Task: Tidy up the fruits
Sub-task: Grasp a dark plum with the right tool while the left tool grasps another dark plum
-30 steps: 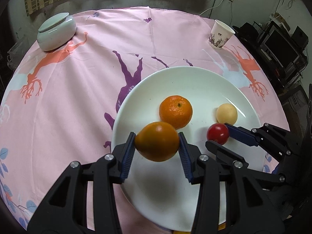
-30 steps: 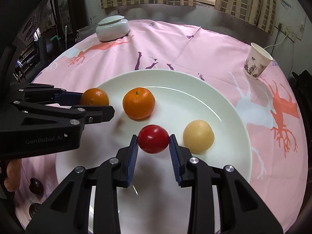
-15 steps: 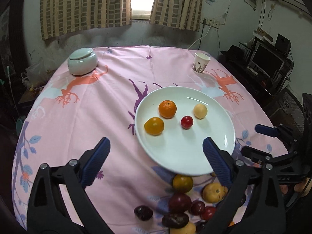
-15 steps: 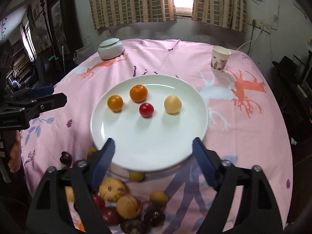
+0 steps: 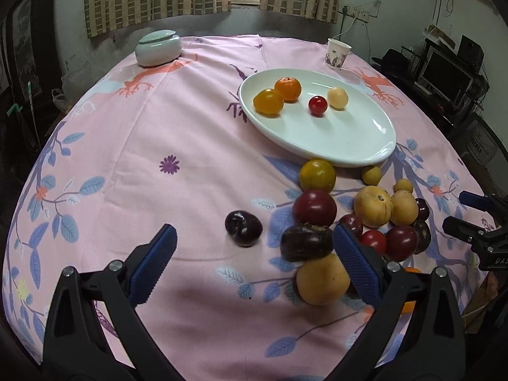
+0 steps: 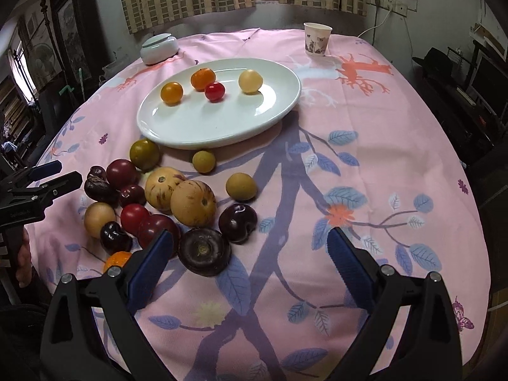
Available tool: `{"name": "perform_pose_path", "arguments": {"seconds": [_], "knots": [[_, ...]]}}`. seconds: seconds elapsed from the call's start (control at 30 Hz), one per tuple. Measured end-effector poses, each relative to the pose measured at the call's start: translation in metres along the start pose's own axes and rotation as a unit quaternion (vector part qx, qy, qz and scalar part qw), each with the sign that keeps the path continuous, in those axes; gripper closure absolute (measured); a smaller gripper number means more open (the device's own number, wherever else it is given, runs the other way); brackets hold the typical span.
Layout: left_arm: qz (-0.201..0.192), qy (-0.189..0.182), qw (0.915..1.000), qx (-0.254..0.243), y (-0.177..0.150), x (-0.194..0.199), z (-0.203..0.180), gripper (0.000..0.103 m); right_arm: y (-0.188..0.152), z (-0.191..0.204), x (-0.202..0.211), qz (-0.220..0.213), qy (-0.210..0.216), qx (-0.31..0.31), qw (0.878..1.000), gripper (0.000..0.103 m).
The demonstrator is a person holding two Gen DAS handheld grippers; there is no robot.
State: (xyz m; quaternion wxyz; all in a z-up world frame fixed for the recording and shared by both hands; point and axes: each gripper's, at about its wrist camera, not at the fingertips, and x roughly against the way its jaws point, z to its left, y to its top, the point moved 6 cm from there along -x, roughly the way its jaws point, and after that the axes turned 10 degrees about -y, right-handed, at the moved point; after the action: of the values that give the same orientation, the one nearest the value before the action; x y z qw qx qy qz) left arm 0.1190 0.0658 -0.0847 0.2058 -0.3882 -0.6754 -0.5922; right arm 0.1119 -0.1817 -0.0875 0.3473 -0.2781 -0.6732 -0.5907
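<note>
A white plate (image 5: 343,146) (image 6: 197,130) holds an orange (image 5: 288,89) (image 6: 203,79), an orange tomato (image 5: 268,102) (image 6: 171,93), a red cherry tomato (image 5: 317,105) (image 6: 215,91) and a pale yellow fruit (image 5: 337,97) (image 6: 250,81). A pile of loose fruits (image 5: 374,219) (image 6: 165,200) lies on the cloth in front of the plate. A dark plum (image 5: 243,228) lies apart on its left. My left gripper (image 5: 254,263) is open and empty, above the near fruits. My right gripper (image 6: 250,263) is open and empty, near the table's front.
A pink patterned cloth (image 5: 152,146) covers the round table. A lidded pale green jar (image 5: 157,47) (image 6: 158,49) stands at the far left, a paper cup (image 5: 337,53) (image 6: 316,38) at the far right. Dark furniture and screens (image 5: 451,70) stand beyond the right edge.
Both grippers let go of their fruits on the plate, opened wide and pulled back to the table's near side. The orange tomato and red cherry tomato now rest on the plate.
</note>
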Motion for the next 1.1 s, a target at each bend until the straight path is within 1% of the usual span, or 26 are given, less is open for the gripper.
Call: {"name": "perform_pose_path", "arguments": {"seconds": [0.03, 0.07, 0.1, 0.13, 0.2, 0.33, 0.37, 0.43, 0.5, 0.7, 0.77, 0.83, 0.93, 0.97, 1.0, 1.03, 1.1], "knots": [[0.001, 0.000, 1.0000, 0.004, -0.002, 0.001, 0.002, 0.003, -0.001, 0.002, 0.000, -0.005, -0.005, 0.003, 1.000, 0.011], [0.000, 0.001, 1.0000, 0.007, -0.003, 0.002, 0.004, 0.003, -0.001, 0.003, -0.001, -0.004, -0.005, 0.005, 1.000, 0.032], [-0.001, 0.002, 1.0000, 0.009, -0.004, 0.004, 0.006, 0.003, -0.001, 0.006, -0.005, 0.004, 0.002, 0.005, 1.000, 0.048], [-0.001, 0.002, 0.9999, 0.010, -0.005, 0.005, 0.007, 0.003, -0.001, 0.007, -0.010, 0.014, 0.014, -0.001, 1.000, 0.051], [-0.001, 0.003, 0.9999, 0.013, -0.007, 0.006, 0.009, 0.003, -0.003, 0.007, -0.019, 0.026, 0.019, -0.012, 0.999, 0.056], [0.001, 0.000, 0.9999, 0.014, -0.009, 0.007, 0.009, 0.003, 0.002, 0.006, -0.035, 0.039, 0.036, -0.030, 0.998, 0.060], [0.002, -0.001, 0.9999, 0.013, -0.009, 0.007, 0.008, 0.003, 0.002, 0.005, -0.041, 0.047, 0.041, -0.035, 0.997, 0.065], [0.005, -0.005, 0.9999, 0.009, -0.009, 0.005, 0.005, 0.003, 0.003, 0.007, -0.050, 0.054, 0.054, -0.048, 0.996, 0.066], [0.011, -0.007, 0.9999, 0.004, -0.010, 0.003, 0.001, 0.003, 0.005, 0.012, -0.048, 0.049, 0.048, -0.035, 0.997, 0.070], [0.031, -0.002, 0.9995, -0.007, -0.010, -0.012, -0.008, 0.003, -0.001, 0.004, -0.029, 0.031, 0.021, -0.029, 0.999, 0.071], [0.042, -0.001, 0.9991, -0.004, -0.011, -0.020, -0.009, 0.003, -0.004, 0.000, -0.026, 0.030, 0.021, -0.033, 0.999, 0.071], [0.052, -0.012, 0.9986, -0.002, -0.012, -0.026, -0.013, 0.003, -0.008, -0.004, -0.025, 0.034, 0.026, -0.039, 0.998, 0.071], [0.059, -0.021, 0.9980, -0.002, -0.012, -0.033, -0.021, 0.007, -0.012, -0.008, -0.025, 0.036, 0.033, -0.045, 0.998, 0.071], [0.063, -0.023, 0.9977, -0.001, -0.013, -0.038, -0.022, 0.016, -0.012, -0.008, -0.025, 0.036, 0.035, -0.047, 0.998, 0.071], [0.069, -0.020, 0.9974, 0.000, -0.013, -0.043, -0.023, 0.022, -0.013, -0.009, -0.024, 0.035, 0.038, -0.048, 0.997, 0.071], [0.061, -0.006, 0.9981, -0.003, -0.012, -0.044, -0.023, 0.022, -0.014, -0.009, -0.024, 0.035, 0.039, -0.049, 0.997, 0.071], [0.050, 0.009, 0.9986, -0.018, -0.009, -0.045, -0.026, 0.025, -0.015, -0.009, -0.022, 0.034, 0.041, -0.050, 0.997, 0.071]]}}
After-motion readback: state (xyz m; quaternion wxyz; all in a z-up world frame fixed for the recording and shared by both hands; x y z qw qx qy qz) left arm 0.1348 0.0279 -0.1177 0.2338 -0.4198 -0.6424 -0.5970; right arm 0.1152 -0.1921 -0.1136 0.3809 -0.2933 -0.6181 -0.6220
